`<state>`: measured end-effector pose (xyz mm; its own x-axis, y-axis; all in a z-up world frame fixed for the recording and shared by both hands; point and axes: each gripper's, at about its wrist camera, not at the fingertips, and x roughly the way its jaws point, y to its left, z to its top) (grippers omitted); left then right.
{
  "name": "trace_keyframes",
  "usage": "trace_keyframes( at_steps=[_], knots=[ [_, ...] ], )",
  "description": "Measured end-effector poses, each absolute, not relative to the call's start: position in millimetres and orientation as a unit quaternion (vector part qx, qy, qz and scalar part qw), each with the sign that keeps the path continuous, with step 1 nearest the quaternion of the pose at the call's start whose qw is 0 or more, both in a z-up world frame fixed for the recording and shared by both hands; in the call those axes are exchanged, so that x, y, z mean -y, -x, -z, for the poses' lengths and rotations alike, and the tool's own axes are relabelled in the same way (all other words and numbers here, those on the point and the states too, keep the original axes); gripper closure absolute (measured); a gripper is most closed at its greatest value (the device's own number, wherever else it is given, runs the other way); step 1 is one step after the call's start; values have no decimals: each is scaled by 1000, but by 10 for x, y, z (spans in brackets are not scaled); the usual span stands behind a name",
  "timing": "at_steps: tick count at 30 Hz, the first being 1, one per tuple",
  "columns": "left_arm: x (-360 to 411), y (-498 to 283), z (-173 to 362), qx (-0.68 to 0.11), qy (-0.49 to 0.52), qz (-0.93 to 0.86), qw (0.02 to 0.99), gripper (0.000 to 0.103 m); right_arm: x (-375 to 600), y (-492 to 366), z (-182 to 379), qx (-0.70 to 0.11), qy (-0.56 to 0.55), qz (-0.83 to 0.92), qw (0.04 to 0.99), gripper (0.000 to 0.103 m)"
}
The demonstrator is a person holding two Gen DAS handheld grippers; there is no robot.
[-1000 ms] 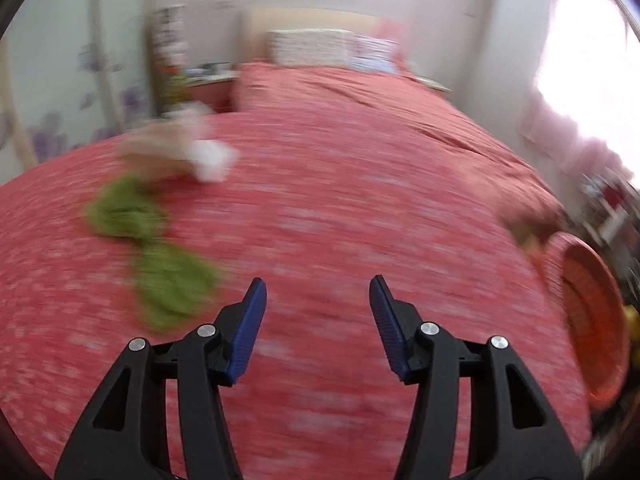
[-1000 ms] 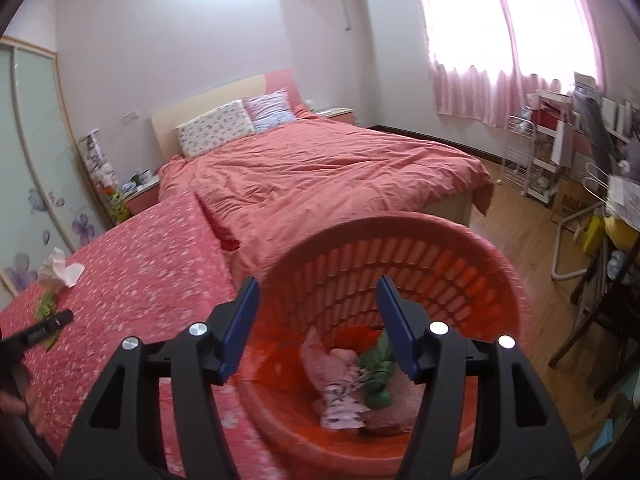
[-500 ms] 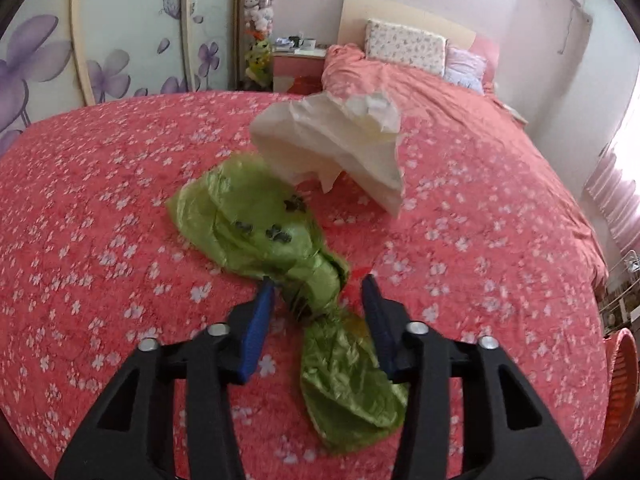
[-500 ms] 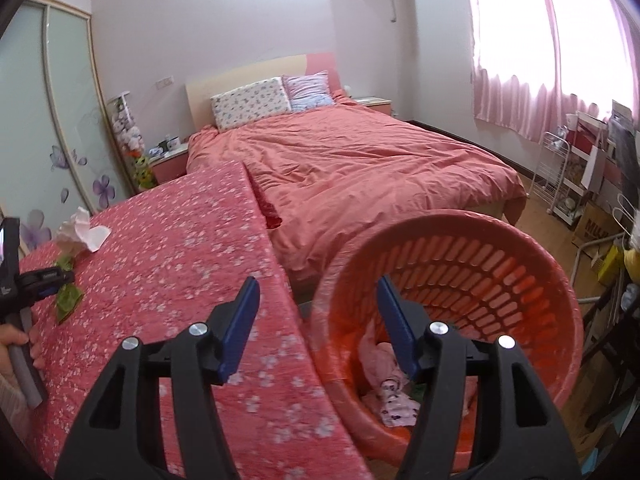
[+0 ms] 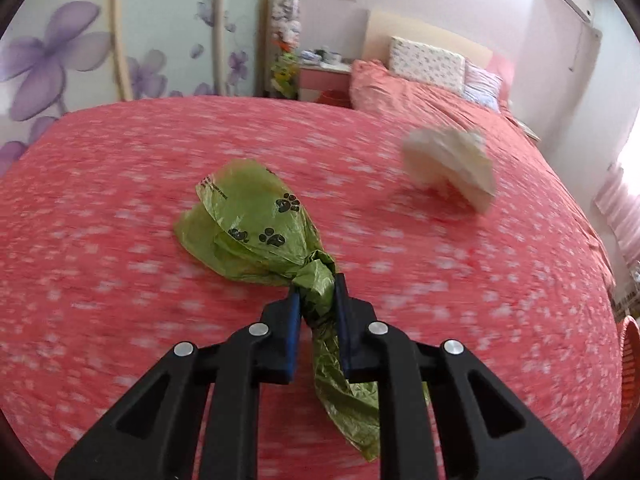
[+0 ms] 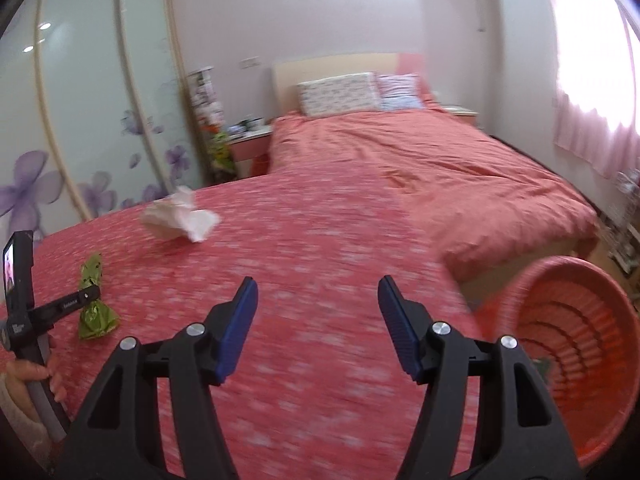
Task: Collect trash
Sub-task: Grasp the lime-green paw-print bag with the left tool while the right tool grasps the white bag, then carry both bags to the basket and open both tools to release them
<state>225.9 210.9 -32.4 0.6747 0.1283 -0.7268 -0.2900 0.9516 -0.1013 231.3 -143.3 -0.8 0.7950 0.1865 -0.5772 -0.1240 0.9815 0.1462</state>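
A green plastic bag (image 5: pixel 248 232) with black paw prints lies on the red flowered cover (image 5: pixel 120 280). My left gripper (image 5: pixel 316 292) is closing on the bag's knotted neck, its blue pads pressing the knot from both sides. A crumpled white tissue (image 5: pixel 448 164) lies further back to the right. In the right wrist view the same green bag (image 6: pixel 94 312) and tissue (image 6: pixel 180 220) sit at the left, with the left gripper's finger across the bag. My right gripper (image 6: pixel 318 292) hovers open over the cover with nothing between its fingers. The orange basket (image 6: pixel 580 344) stands at the right.
A bed with a salmon duvet (image 6: pixel 460 168) and pillows (image 6: pixel 340 92) lies behind. A wardrobe with purple flower doors (image 6: pixel 80 140) is at the left, a nightstand (image 6: pixel 248 140) beside it. A hand (image 6: pixel 36 376) holds the left gripper's handle.
My left gripper has come over the green bag and narrowed onto its knot. My right gripper has swung left, away from above the basket to over the flowered cover.
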Motion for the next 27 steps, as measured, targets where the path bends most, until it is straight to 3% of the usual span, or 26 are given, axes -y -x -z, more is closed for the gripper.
trace_keyframes(
  at_steps=[7, 11, 19, 21, 23, 27],
  knots=[
    [-2482, -2115, 206, -367, 116, -131, 914, 87, 467, -2820, -9, -321, -38, -165, 932, 44],
    [-2573, -2136, 172, -359, 126, -129, 916, 87, 14, -3258, 119, -354, -46, -186, 915, 66],
    [-2686, -2217, 191, -354, 126, -116, 919, 87, -388, -3737, 210, -370, -47, -185, 909, 72],
    [-2687, -2234, 204, -356, 126, -113, 919, 87, -463, -3826, 256, -379, -48, -185, 905, 78],
    [-2679, -2251, 218, -358, 124, -110, 919, 87, -529, -3938, 320, -394, -44, -184, 900, 92],
    [-2656, -2255, 214, -358, 120, -107, 920, 87, -551, -3960, 359, -394, -40, -183, 900, 99]
  ],
)
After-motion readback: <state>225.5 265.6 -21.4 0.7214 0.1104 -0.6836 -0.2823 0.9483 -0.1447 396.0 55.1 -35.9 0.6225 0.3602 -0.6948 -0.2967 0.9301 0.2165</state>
